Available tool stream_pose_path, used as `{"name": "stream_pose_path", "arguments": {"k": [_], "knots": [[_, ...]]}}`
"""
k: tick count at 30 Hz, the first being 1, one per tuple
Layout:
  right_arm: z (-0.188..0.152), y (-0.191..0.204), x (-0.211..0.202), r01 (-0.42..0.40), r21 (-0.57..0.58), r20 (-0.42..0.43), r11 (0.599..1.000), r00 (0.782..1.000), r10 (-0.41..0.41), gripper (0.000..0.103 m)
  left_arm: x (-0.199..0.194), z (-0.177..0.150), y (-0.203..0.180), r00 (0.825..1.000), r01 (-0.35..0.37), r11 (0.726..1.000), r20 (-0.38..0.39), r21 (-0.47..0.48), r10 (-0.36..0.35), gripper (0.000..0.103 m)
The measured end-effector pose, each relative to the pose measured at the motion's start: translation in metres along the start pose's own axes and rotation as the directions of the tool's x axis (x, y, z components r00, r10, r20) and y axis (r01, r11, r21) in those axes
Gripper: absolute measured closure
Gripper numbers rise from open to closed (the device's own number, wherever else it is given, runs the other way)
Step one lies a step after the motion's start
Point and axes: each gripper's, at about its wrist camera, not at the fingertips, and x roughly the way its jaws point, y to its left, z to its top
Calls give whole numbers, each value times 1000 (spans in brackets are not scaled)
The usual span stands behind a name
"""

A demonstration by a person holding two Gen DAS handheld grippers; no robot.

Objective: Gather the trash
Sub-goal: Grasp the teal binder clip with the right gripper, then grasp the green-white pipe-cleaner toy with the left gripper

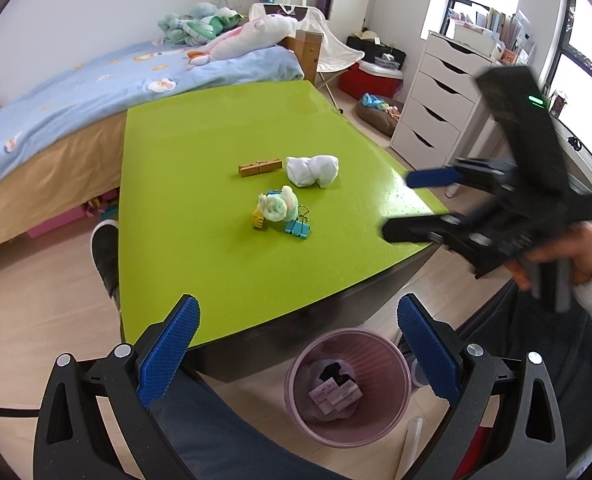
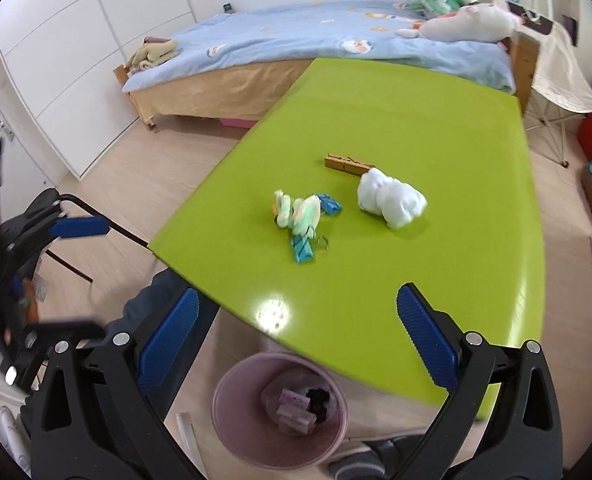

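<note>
On the green table [image 1: 216, 272] [image 2: 435, 120] lie a white crumpled tissue [image 1: 312, 170] [image 2: 389, 198] and a pastel green-and-white paper wad [image 1: 278, 206] [image 2: 299, 212]. The wad rests against blue binder clips [image 1: 297, 227] [image 2: 301, 250]. A wooden clothespin [image 1: 260, 167] [image 2: 347, 164] lies just behind. A pink bin [image 1: 379, 354] [image 2: 226, 392] stands on the floor below the table's near edge, with wrappers and something dark inside. My left gripper [image 1: 297, 354] [image 2: 84, 276] is open and empty above the bin. My right gripper [image 2: 296, 340] [image 1: 401, 206] is open and empty at the table's near corner.
A bed [image 1: 56, 112] with a blue cover and plush toys borders the table's far side. A white drawer chest [image 1: 439, 100] stands to the right. A person's trouser leg [image 1: 224, 432] and shoe [image 1: 106, 252] are near the bin.
</note>
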Motion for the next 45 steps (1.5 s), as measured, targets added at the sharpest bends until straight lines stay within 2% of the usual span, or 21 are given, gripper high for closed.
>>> {"name": "stream_pose_path", "arguments": {"k": [6, 10, 13, 17, 24, 26, 28, 33, 45], "knots": [[15, -14, 43, -32, 7, -67, 999, 997, 33, 6, 0, -3, 6, 1000, -2, 1000, -6, -17, 2, 8], [20, -17, 60, -58, 7, -102, 998, 993, 59, 28, 1, -3, 11, 1000, -6, 1000, -11, -30, 5, 8], [24, -20, 68, -78, 9, -102, 997, 992, 78, 35, 2, -2, 12, 1000, -6, 999, -11, -33, 6, 8], [28, -22, 76, -97, 10, -108, 995, 989, 98, 59, 3, -4, 13, 1000, -8, 999, -14, -39, 7, 8], [32, -23, 88, -117, 21, -116, 993, 986, 118, 80, 4, -5, 16, 1000, -13, 999, -20, -47, 12, 8], [29, -22, 88, -119, 17, -118, 993, 986, 120, 93, 4, -4, 16, 1000, -14, 999, -22, -47, 13, 8], [27, -21, 86, -121, 17, -115, 993, 986, 122, 97, 4, -5, 16, 1000, -15, 999, -22, -47, 14, 8], [24, -18, 80, -112, 10, -109, 994, 988, 112, 102, 5, -2, 16, 1000, -16, 999, -24, -42, 15, 8], [15, -23, 50, -83, 59, -86, 995, 992, 88, 102, 22, 25, 13, 1000, -8, 1000, -25, 13, 9, 8]]}}
